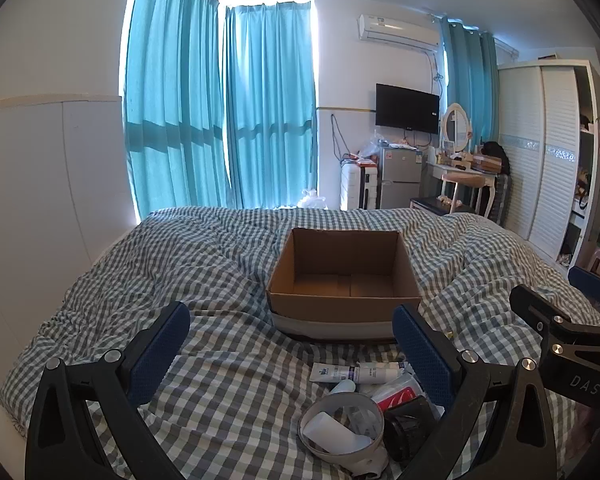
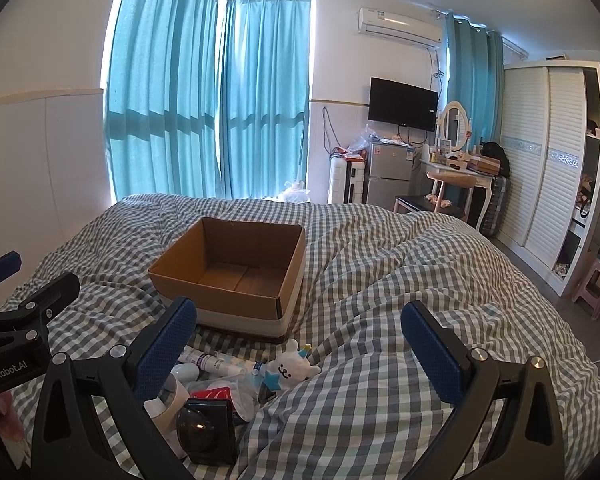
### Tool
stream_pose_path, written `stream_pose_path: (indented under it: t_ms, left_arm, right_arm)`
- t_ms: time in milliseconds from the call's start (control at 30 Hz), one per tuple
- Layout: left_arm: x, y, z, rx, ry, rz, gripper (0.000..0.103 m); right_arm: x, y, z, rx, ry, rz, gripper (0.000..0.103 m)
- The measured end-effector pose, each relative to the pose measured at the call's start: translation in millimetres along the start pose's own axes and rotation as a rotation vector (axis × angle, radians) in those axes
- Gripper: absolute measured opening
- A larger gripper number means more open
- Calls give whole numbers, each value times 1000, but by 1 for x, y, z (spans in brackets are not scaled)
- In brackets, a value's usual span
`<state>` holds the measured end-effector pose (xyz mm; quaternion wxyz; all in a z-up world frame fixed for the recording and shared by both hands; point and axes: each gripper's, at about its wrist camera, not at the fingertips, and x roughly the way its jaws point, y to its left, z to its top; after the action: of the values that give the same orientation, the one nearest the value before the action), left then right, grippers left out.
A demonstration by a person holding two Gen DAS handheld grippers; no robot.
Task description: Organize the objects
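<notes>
An open, empty cardboard box stands on the checked quilt. Nearer than the box lies a small heap: white tubes, a grey tape ring, a red packet, a black lens-like item and a white plush toy. My left gripper hovers open above the heap, holding nothing. My right gripper is open beside the heap, to its right, with only quilt between its fingers. Each gripper shows at the other view's edge.
The bed fills the foreground, with a white wall panel to its left. Beyond its far edge are teal curtains, a small fridge, a dressing table with chair, a wardrobe and a pink stool.
</notes>
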<state>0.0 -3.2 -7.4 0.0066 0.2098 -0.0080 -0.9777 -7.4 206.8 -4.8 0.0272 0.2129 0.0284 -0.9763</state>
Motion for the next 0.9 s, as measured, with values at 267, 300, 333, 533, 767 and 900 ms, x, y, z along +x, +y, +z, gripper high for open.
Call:
stream_pose_path:
  t_ms: [267,300,333,533,767,900]
  left_arm:
    - [2,1,-3,-6,6,-2,103]
    - [2,1,-4,-6,6,-2,103]
    - [3,2,-4,-6,7,-2,103]
    - [4,1,-5,-9,14,-2,103]
    - [4,2,-5,-10,20,1,103]
    - [5,2,-5,-10,22,1,103]
  right_arm:
    - [1,1,-1,-7,4,0,103]
    - [1,1,-1,-7,4,1,103]
    - [1,1,-1,-6,4,1,103]
    - [1,2,-1,-9,7,3,103]
    - [1,2,-2,-11,9,3,103]
    - [1,2,-2,-11,11,7,103]
